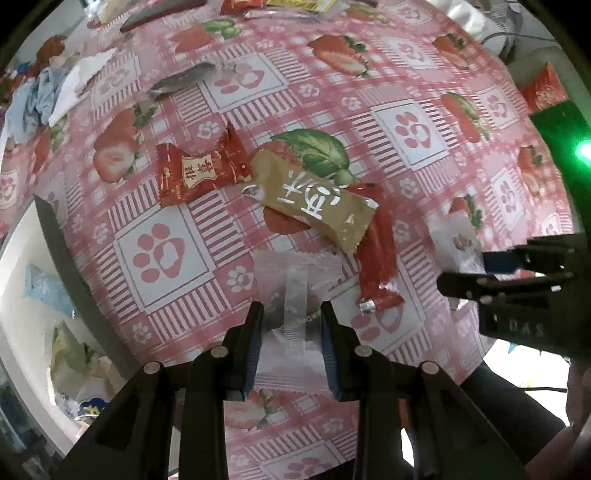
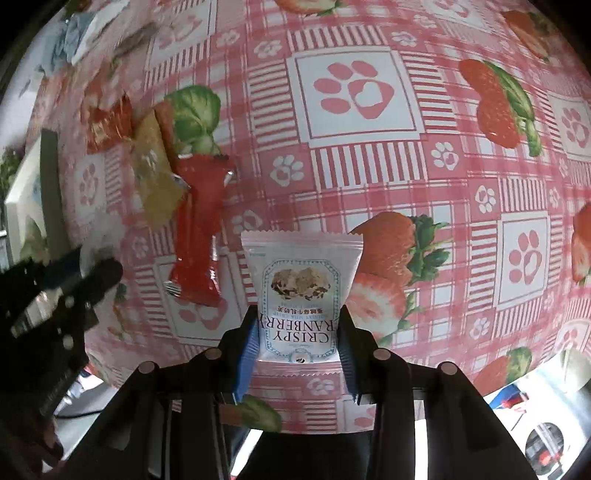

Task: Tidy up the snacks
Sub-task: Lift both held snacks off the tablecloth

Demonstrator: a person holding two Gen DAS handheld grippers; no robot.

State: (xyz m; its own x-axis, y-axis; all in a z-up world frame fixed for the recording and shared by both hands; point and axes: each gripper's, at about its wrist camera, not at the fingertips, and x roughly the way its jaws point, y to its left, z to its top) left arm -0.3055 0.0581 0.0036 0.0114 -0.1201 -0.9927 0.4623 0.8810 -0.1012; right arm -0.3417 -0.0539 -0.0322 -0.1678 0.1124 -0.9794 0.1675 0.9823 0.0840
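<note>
My left gripper (image 1: 291, 314) is shut on a clear white snack packet (image 1: 295, 291), held above the table. My right gripper (image 2: 297, 317) is shut on a white Crispy Cranberry packet (image 2: 301, 291); it also shows at the right of the left wrist view (image 1: 461, 284). On the strawberry tablecloth (image 1: 369, 74) lie a gold bar packet (image 1: 314, 199), a long red packet (image 1: 376, 243) partly under it, and a red candy packet (image 1: 199, 170). The same pile shows in the right wrist view: gold (image 2: 153, 166), long red (image 2: 199, 229), red candy (image 2: 110, 122).
Torn wrappers and crumpled paper (image 1: 55, 92) lie at the far left of the table. More snack packets (image 1: 258, 5) sit at the far edge. A white bin with rubbish (image 1: 44, 314) stands below the table's left edge. A red packet (image 1: 543, 88) lies at the right.
</note>
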